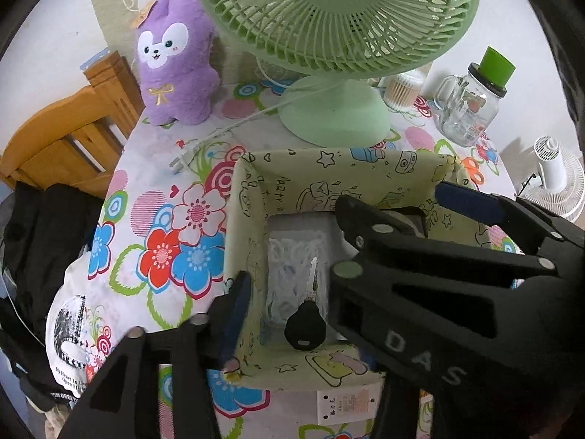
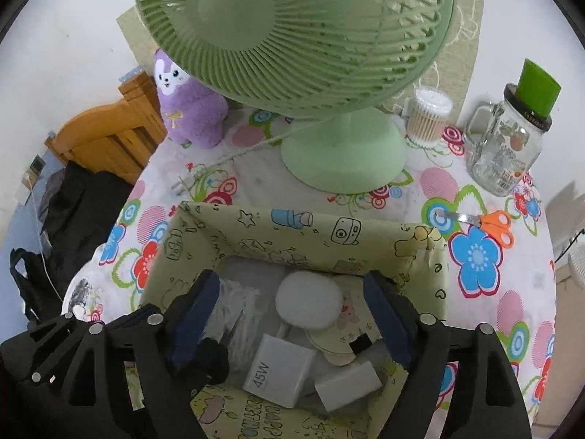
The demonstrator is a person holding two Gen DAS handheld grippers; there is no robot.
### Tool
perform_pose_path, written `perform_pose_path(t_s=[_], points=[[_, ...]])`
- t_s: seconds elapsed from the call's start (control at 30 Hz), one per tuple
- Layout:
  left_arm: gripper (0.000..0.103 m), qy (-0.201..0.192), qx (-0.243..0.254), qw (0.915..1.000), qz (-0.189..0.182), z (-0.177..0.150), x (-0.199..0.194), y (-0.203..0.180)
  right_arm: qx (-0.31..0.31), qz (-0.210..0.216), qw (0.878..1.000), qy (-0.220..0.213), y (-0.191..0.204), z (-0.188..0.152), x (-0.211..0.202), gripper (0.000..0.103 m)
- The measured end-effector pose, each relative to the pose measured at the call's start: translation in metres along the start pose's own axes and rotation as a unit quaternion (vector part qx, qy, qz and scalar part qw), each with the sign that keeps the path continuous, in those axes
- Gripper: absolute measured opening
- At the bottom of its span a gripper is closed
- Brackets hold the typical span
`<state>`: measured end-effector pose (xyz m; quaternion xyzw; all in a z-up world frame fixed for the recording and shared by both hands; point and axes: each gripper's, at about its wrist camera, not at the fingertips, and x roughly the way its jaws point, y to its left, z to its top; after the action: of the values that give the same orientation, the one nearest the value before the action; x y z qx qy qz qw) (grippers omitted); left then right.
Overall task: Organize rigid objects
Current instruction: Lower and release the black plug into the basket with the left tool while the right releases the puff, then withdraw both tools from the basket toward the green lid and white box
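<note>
A pale yellow-green box (image 1: 351, 157) with cartoon prints stands on the flowered tablecloth, and both grippers reach into it. A key with a black head (image 1: 305, 329) lies on a bag of white cable at the bottom. My left gripper (image 1: 292, 307) is open around the key, its pads clear of it. The right gripper (image 1: 395, 201) crosses this view from the right. In the right wrist view the right gripper (image 2: 292, 311) is open over the box (image 2: 292, 226), above a white round puck (image 2: 309, 300), a white 45W charger (image 2: 279, 369) and a white adapter (image 2: 347, 380). It holds nothing.
A green desk fan (image 2: 343, 153) stands just behind the box, with its plug (image 1: 182, 157) on the cloth. Orange scissors (image 2: 490, 226), a glass jar mug (image 2: 508, 146) and a cotton-swab tub (image 2: 427, 117) sit right. A purple plush (image 1: 175, 55) and wooden chair (image 1: 73, 120) are left.
</note>
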<state>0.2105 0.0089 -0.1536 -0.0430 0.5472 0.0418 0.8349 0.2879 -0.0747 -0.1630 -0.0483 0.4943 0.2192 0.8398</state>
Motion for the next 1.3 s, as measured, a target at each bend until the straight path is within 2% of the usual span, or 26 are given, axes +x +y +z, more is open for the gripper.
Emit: perform_pose_path(t_s=[0.03, 0.17, 0.3, 0.77, 1.3], points=[[0.062, 0.000, 0.000, 1.0000, -0.005, -0.001, -0.002, 0.000, 0.001, -0.003, 1.000, 0.000, 0.000, -0.001, -0.003, 0.085], [0.081, -0.009, 0.006, 0.9999, -0.002, -0.007, -0.011, -0.003, 0.012, -0.011, 1.000, -0.002, -0.005, -0.006, -0.016, 0.090], [0.086, -0.012, 0.010, 0.9999, -0.007, -0.012, -0.020, -0.005, 0.027, -0.020, 0.999, -0.007, -0.011, -0.014, -0.032, 0.093], [0.095, -0.038, 0.026, 0.9987, -0.020, -0.036, -0.059, -0.005, 0.039, -0.037, 0.998, -0.040, -0.010, -0.048, -0.089, 0.094], [0.095, -0.065, 0.071, 0.9950, -0.026, -0.073, -0.098, -0.005, 0.049, -0.056, 0.994, -0.078, 0.013, -0.089, -0.139, 0.094]])
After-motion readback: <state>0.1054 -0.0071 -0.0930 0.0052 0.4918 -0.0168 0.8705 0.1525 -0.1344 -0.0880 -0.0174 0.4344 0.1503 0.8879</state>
